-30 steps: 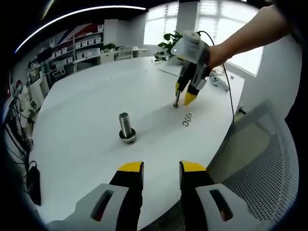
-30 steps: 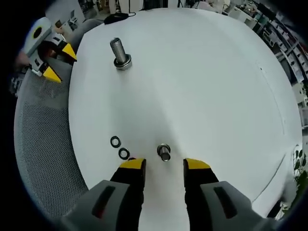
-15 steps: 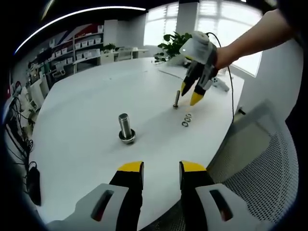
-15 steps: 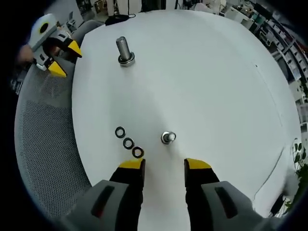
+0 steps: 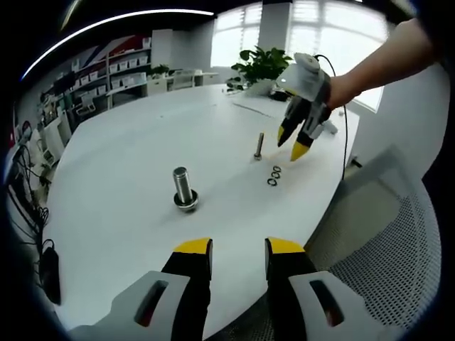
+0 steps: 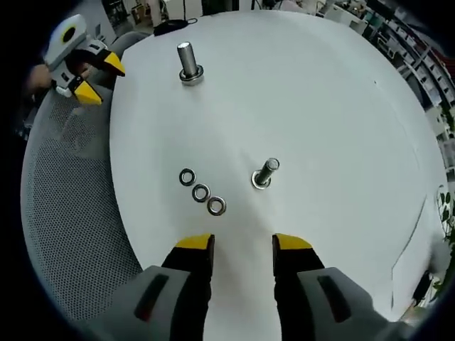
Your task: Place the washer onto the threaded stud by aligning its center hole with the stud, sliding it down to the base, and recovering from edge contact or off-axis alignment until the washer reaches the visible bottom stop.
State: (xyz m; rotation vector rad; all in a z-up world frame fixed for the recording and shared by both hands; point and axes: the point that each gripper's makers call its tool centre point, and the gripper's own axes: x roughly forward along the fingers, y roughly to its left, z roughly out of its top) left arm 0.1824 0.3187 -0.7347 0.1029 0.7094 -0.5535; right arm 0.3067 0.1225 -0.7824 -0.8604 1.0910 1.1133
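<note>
You had not picked up a washer yet: three lay on the surface at nine o'clock of the small stud, both grippers' jaws apart and empty, so next grab one.

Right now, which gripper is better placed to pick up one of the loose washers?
Right. The right gripper hangs open just short of the three small metal washers; the left gripper sits farther back by the large steel stud.

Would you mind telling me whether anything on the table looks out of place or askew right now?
Nothing stands out. The three washers lie flat in a neat row beside the small stud, which stands upright, and the larger stud stands upright farther off. Both grippers are open and hold nothing.
</note>
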